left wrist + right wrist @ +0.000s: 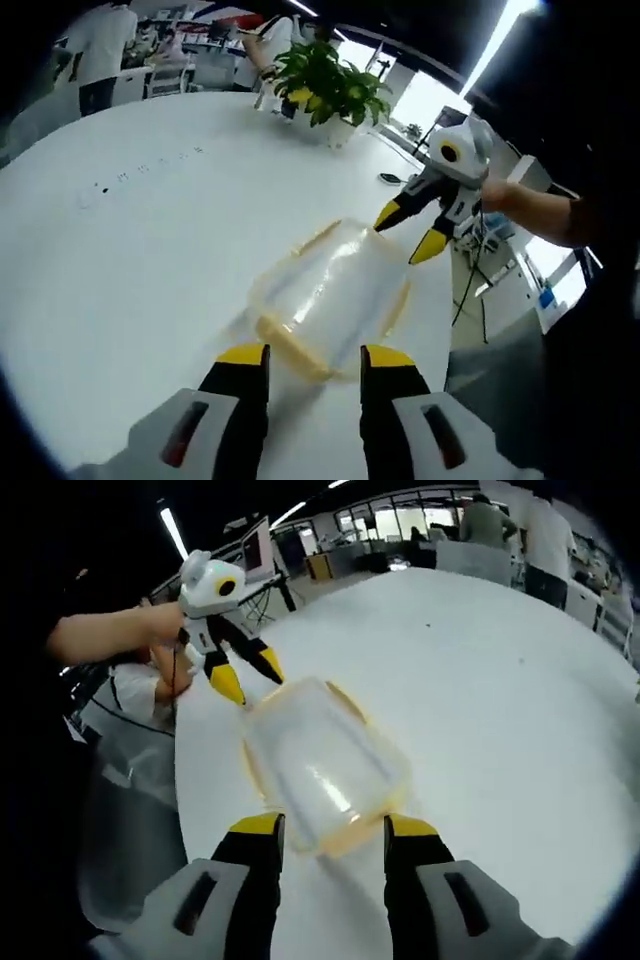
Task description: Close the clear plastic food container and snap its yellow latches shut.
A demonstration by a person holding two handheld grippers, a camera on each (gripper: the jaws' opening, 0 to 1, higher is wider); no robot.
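Resting on the white table [130, 270], the clear container [330, 295] lies with its long axis running between my two grippers. Yellow latches [290, 345] mark its ends. My left gripper [315, 362] and right gripper [330, 830] both stand spread wide, grasping nothing, one at each end.
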